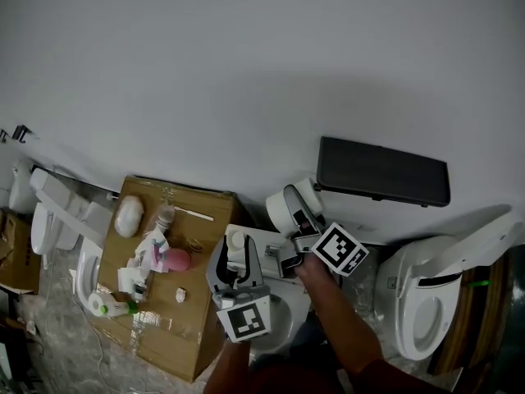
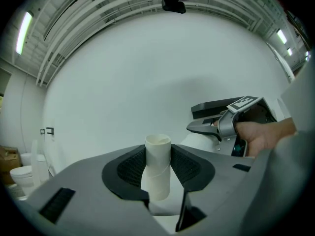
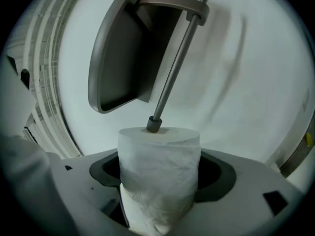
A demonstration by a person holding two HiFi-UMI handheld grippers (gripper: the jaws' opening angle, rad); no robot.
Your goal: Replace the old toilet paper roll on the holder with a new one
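Grip on both sides. Left gripper point(image 1: 236, 254) was clamped on the bare cardboard core point(image 2: 157, 166), which stood upright between the ribbed pads, with a pad pressed on each flank. Right gripper point(image 1: 293, 213) was closed on the new toilet paper roll point(image 3: 160, 173), soft wrap bulging past the jaw edges.

Holder point(image 1: 383, 171) sat dark on the white wall point(image 1: 246, 72), right of both tools in the head view. In the right gripper view its metal rod point(image 3: 173, 73) slanted down from the hinged cover point(image 3: 118, 58). The capped tip met the roll's top face at the centre hole; how far in, I could not tell. Open wall lay all round the rod.

Left gripper was just beside the right and lower in the head view, core apart from the roll. Cardboard box point(image 1: 197, 318) crowded the left flank. Toilet point(image 1: 422, 302) flanked the right, below the holder's right end.
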